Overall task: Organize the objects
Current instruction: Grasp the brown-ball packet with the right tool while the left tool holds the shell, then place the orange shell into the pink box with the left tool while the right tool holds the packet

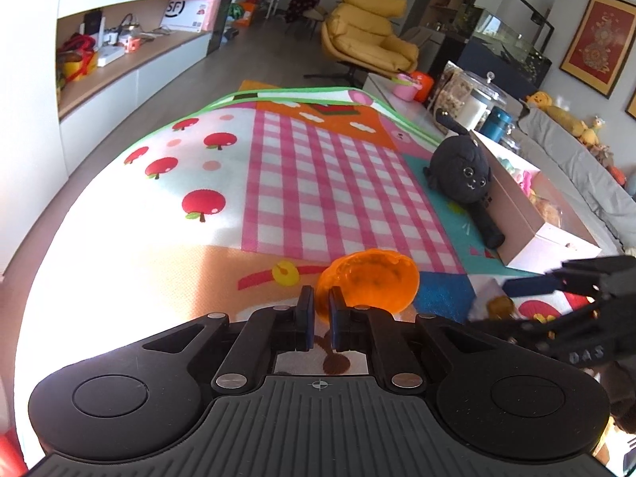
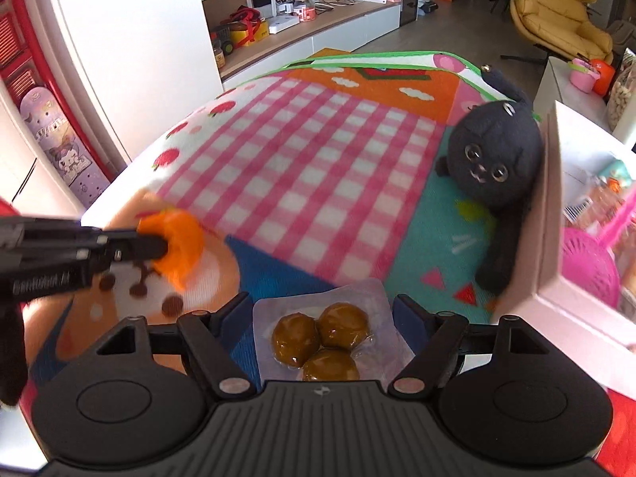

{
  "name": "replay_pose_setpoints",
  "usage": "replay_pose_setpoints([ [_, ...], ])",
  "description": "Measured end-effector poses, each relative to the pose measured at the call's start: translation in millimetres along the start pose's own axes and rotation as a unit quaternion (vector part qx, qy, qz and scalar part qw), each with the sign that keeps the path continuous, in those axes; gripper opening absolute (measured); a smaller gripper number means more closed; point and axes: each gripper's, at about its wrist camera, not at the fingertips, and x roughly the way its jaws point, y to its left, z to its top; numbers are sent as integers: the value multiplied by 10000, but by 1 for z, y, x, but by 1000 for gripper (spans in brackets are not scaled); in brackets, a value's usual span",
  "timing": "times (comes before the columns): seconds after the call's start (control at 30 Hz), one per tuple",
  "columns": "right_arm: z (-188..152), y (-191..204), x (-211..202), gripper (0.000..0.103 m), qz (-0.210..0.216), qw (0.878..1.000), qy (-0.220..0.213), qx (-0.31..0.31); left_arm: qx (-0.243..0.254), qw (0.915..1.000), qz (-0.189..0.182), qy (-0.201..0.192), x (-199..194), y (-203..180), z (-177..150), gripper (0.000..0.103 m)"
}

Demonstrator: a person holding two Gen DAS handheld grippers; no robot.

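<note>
Right wrist: three brown balls (image 2: 322,340), packeted.

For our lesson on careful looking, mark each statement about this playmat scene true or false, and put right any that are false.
1. The left gripper holds an orange translucent piece. True.
2. The black plush toy lies inside the white box. False: it lies on the playmat, leaning against the box's outer wall.
3. A clear packet with three brown balls sits between the fingers of the right gripper. True.
4. The armchair behind the mat is blue. False: it is yellow.
5. The mat has a pink and white checked panel. True.
6. The left gripper's fingers stand wide apart. False: they are closed on the piece's edge.
</note>
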Motion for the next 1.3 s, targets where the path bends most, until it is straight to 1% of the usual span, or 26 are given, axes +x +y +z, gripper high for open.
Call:
replay_pose_setpoints([
  [0.07,-21,-9,-15,78,-83,10000,23,34,11,10000,23,-2,2,-2,1,9],
  [0.17,-51,-29,-39,78,-333,9992,14,203,31,10000,-8,-43,7,-7,4,10],
  [0.3,-83,-59,-62,78,-743,9955,-38,586,60,9999,-106,-60,18,-17,8,10],
  [0.4,-103,-75,-71,79,-1211,9904,-205,626,226,9995,-198,-30,27,-31,9,12],
  [0.43,-109,-79,-74,80,-1259,9894,-231,680,330,9992,-235,-11,30,-38,9,12],
  [0.53,-123,-91,-81,85,-1053,9895,-293,945,621,9976,-301,-36,39,-56,7,13],
  [0.6,-132,-94,-84,88,-982,9889,-347,1059,719,9969,-317,-65,45,-66,6,13],
  [0.63,-136,-96,-85,89,-948,9887,-371,1098,714,9969,-325,-76,48,-70,7,14],
  [0.7,-141,-96,-85,95,-881,9885,-447,1143,648,9974,-279,-122,54,-75,8,15],
  [0.73,-143,-95,-85,96,-869,9885,-487,1140,616,9977,-261,-129,56,-77,9,15],
  [0.8,-145,-93,-84,96,-895,9883,-554,1108,584,9979,-270,-114,58,-83,10,13],
  [0.87,-146,-89,-83,96,-934,9882,-628,1038,609,9973,-404,-57,58,-88,9,11],
  [0.93,-145,-86,-84,88,-929,9885,-711,962,810,9958,-433,-48,54,-97,6,11],
  [0.97,-144,-85,-85,80,-913,9888,-736,923,961,9944,-433,-54,51,-102,3,10],
  [1.0,-142,-83,-87,77,-900,9892,-757,877,1104,9929,-440,-55,48,-107,0,9],
  [1.03,-141,-81,-88,67,-878,9896,-791,825,1237,9913,-454,-53,44,-112,-3,9],
  [1.1,-140,-76,-92,56,-910,9895,-855,732,1467,9880,-473,-66,36,-121,-10,8],
  [1.23,-140,-81,-106,52,-848,9876,-1019,843,1751,9827,-597,-44,19,-137,-18,8],
  [1.27,-141,-83,-110,44,-833,9869,-1079,861,1804,9817,-607,-52,16,-140,-19,8],
  [1.3,-142,-84,-115,32,-730,9867,-1146,893,1847,9808,-617,-71,13,-143,-20,8],
])
